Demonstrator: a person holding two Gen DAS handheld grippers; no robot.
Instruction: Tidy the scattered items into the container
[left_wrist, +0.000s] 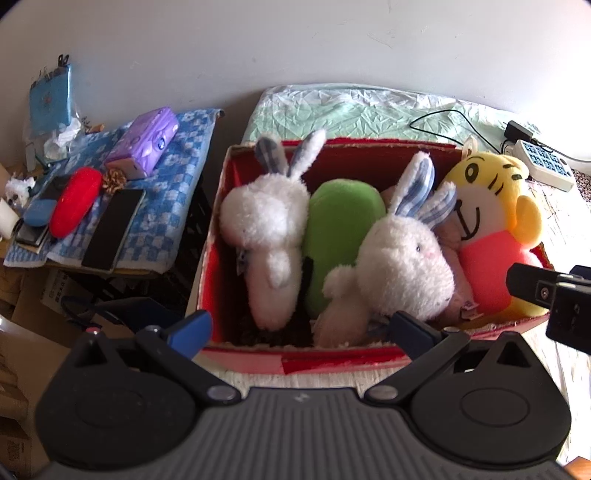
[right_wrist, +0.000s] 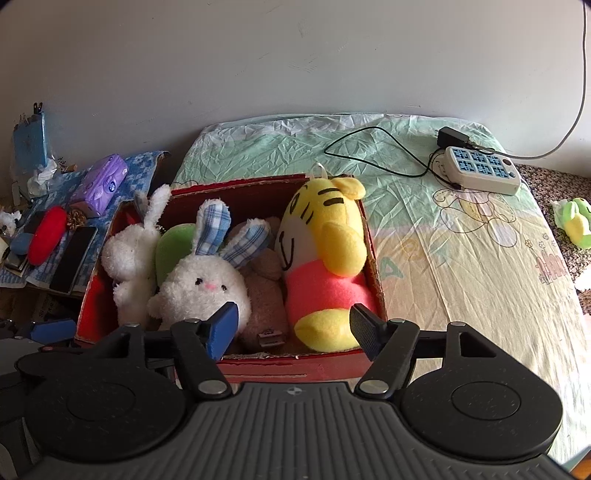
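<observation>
A red cardboard box (left_wrist: 332, 360) (right_wrist: 295, 369) stands on the bed. It holds two white plush rabbits (left_wrist: 267, 236) (left_wrist: 402, 266) (right_wrist: 201, 284), a green plush (left_wrist: 338, 229), a brownish-pink plush (right_wrist: 264, 291) and a yellow tiger plush in pink (left_wrist: 487, 229) (right_wrist: 321, 258). My left gripper (left_wrist: 301, 330) is open and empty at the box's near edge. My right gripper (right_wrist: 295, 326) is open and empty at the box's near right corner. A small green and yellow plush (right_wrist: 574, 221) lies loose at the bed's far right.
A power strip (right_wrist: 482, 170) with a black adapter and cable lies on the bed behind the box. A side stand under a blue checked towel (left_wrist: 173, 192) at left carries a purple tissue pack (left_wrist: 146, 144), a red case (left_wrist: 75, 201) and a phone (left_wrist: 112, 229).
</observation>
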